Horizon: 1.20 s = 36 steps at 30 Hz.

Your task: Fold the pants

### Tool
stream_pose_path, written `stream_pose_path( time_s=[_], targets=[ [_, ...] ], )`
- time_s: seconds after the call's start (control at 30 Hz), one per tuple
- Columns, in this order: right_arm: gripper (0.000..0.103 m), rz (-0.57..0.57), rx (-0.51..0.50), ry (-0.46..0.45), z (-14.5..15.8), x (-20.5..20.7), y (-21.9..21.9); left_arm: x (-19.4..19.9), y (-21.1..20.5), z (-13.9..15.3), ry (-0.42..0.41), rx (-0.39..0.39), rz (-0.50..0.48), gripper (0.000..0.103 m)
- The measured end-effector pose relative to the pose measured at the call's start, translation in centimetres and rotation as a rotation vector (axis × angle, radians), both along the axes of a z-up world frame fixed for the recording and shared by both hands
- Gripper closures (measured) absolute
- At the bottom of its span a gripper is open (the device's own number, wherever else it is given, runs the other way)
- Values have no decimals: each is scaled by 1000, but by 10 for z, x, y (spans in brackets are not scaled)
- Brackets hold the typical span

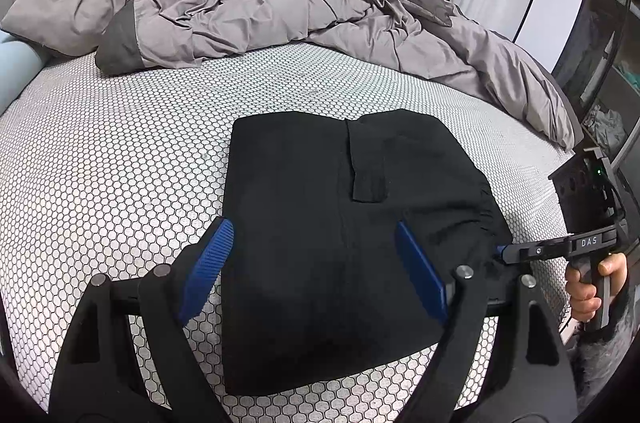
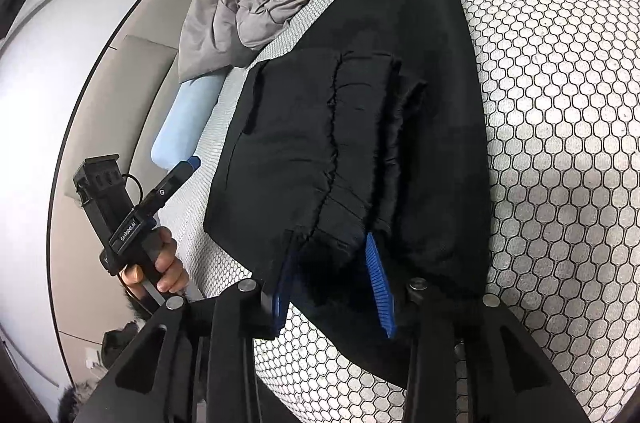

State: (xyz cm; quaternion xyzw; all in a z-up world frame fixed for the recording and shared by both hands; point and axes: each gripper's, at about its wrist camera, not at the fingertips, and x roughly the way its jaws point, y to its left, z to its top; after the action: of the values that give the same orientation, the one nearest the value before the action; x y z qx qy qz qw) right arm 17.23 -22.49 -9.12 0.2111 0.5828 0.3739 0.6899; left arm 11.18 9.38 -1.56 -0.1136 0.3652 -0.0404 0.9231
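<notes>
Right claw [image 2: 334,275] pinches the waistband of the folded black pants [image 1: 320,223] on the bed [image 1: 120,163]; left claw [image 1: 316,251] hovers wide open, holding nothing.

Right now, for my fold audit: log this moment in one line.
pants: folded on bed | left gripper: open above | right gripper: around waistband fold

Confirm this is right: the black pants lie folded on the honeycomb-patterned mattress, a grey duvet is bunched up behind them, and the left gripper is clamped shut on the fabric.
Wrong on the grip. In the left wrist view the left gripper stands wide open above the black pants, pinching nothing. The mattress and the bunched grey duvet are as stated.
</notes>
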Motion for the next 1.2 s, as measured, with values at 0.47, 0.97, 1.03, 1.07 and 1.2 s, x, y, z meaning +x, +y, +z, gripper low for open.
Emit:
stream_pose_path(
  time_s=[0.47,0.97,1.03,1.07,1.2],
  targets=[
    [96,12,-58,-165,24,-10,17,-4,-4,1,-6,15,1,22],
    [76,-38,-122,-318,61,-19,17,0,-36,-14,27,118,-113,22],
    [76,-39,-133,-385,67,-22,36,-4,-52,-17,22,126,-187,22],
    [76,-20,-154,-401,66,-23,49,-5,-61,-21,27,124,-236,22],
    [76,101,-255,-424,39,-23,105,-3,-78,-41,75,178,-313,22]
  ],
)
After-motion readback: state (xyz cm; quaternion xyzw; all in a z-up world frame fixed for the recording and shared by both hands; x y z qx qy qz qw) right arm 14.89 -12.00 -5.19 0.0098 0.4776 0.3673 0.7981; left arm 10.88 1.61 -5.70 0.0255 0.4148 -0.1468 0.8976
